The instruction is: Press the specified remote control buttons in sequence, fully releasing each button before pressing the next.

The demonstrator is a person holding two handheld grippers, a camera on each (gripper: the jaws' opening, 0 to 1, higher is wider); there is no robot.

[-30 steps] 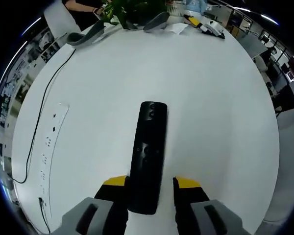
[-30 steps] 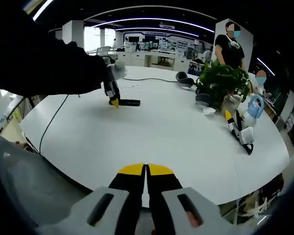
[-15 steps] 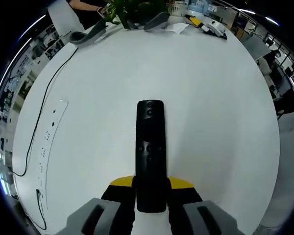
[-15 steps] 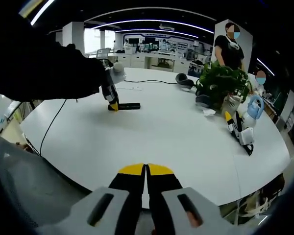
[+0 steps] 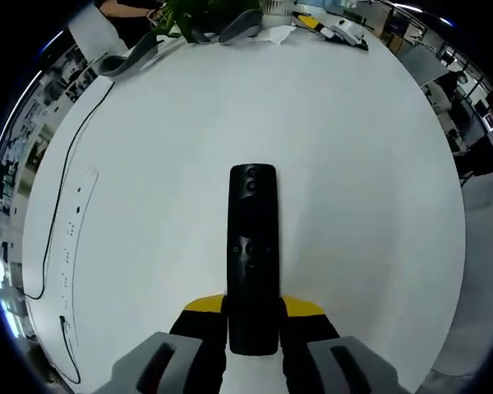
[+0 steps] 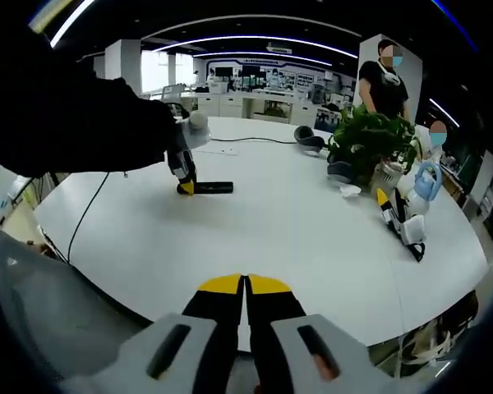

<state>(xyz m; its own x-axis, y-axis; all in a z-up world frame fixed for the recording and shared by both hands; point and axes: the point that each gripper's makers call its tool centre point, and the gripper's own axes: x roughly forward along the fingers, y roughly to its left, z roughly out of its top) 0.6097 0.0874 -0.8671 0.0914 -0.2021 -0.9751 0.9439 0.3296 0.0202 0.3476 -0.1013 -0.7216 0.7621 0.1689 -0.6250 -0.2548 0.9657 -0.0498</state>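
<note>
Left tongs (image 5: 253, 316) are clamped on the near end of the black remote (image 5: 252, 254), which lies flat on the white table (image 5: 353, 164), buttons facing up. Judged light, rigid, with a smooth and probably slippery plastic shell; the narrow sides at the near end suit holding it. Right tongs (image 6: 245, 289) are closed on nothing, hovering at the table's near edge, well apart from the remote.

The remote (image 5: 252, 258) looks like black plastic with a soft sheen, its buttons faintly catching light. Under it the surface (image 5: 353, 164) reads as smooth matt white laminate. The left gripper (image 5: 253, 316) shows glossy yellow tips on black jaws over matt grey plastic; the right gripper (image 6: 245, 287) matches.
</note>
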